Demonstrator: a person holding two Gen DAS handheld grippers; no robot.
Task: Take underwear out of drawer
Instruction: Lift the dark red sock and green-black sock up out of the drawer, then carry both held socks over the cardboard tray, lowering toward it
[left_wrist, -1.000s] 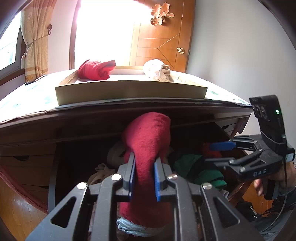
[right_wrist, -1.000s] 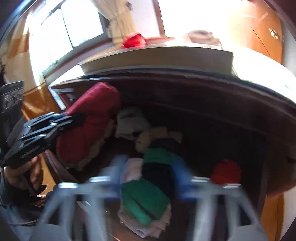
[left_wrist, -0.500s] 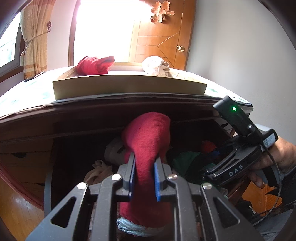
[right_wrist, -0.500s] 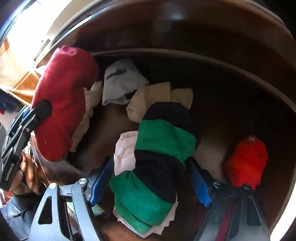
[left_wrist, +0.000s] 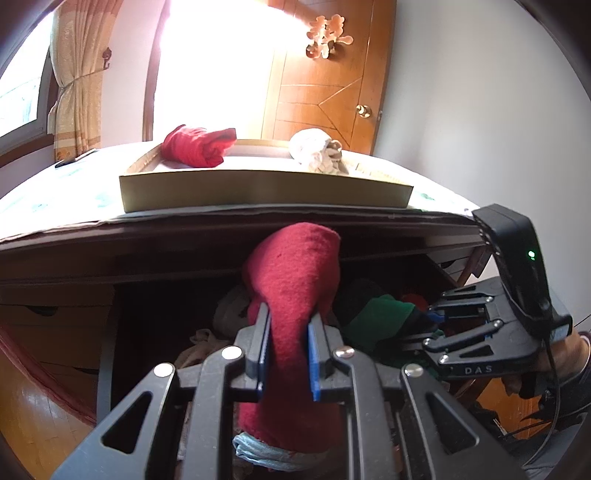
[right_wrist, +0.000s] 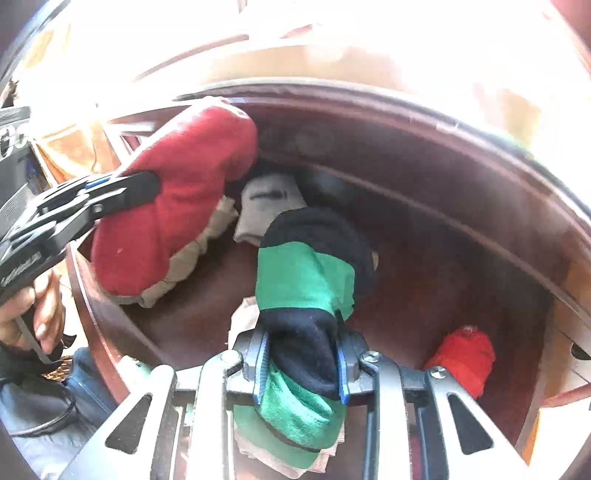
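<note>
Two garments clamped over open drawer (right_wrist: 443, 258), left claw (left_wrist: 286, 343) gripping red bundle (left_wrist: 295, 280), right claw (right_wrist: 301, 362) just closed onto green-black bundle (right_wrist: 306, 280)

A rolled garment (left_wrist: 295, 280) is being held between the pads of the left gripper (left_wrist: 286, 354), raised above the open drawer (right_wrist: 461, 236). To its right, a striped bundle (right_wrist: 306, 280) is being clamped in the right gripper (right_wrist: 301, 365) over the drawer's middle. Behind and above, a tray (left_wrist: 266, 192) is being supported on the tabletop (left_wrist: 55, 206), with two bundles lying in it.
</note>
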